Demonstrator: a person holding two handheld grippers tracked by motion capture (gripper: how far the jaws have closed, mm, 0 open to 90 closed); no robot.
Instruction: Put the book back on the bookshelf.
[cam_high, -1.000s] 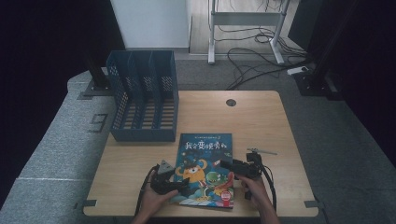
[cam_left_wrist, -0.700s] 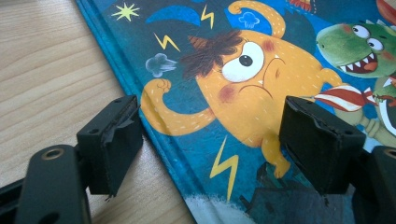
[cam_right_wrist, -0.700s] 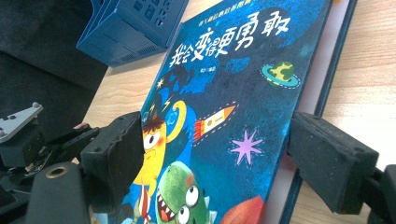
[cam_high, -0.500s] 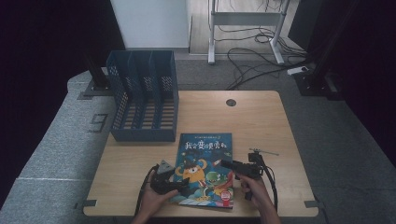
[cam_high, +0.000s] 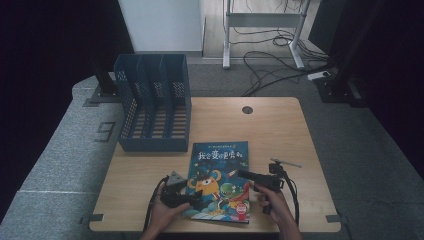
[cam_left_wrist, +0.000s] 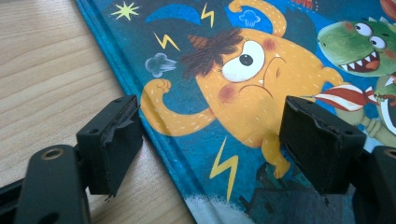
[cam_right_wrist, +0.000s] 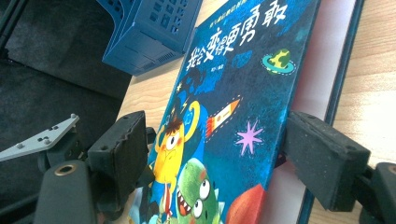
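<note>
A children's book (cam_high: 217, 175) with a blue cover, an orange monster and a green dinosaur lies flat near the table's front edge. My left gripper (cam_high: 196, 199) is at its left edge. In the left gripper view it stands open (cam_left_wrist: 210, 140), one jaw over the wood, the other over the book (cam_left_wrist: 261, 70), straddling the spine edge. My right gripper (cam_high: 243, 174) is at the book's right side. In the right gripper view it is open (cam_right_wrist: 215, 149), with the slightly raised front cover (cam_right_wrist: 243, 79) between its jaws and a white page beside it.
A blue file rack (cam_high: 155, 110) with three slots stands at the back left of the wooden table (cam_high: 280, 130), just behind the book. A round cable hole (cam_high: 247, 109) sits near the back edge. Cables and a desk frame lie on the floor beyond.
</note>
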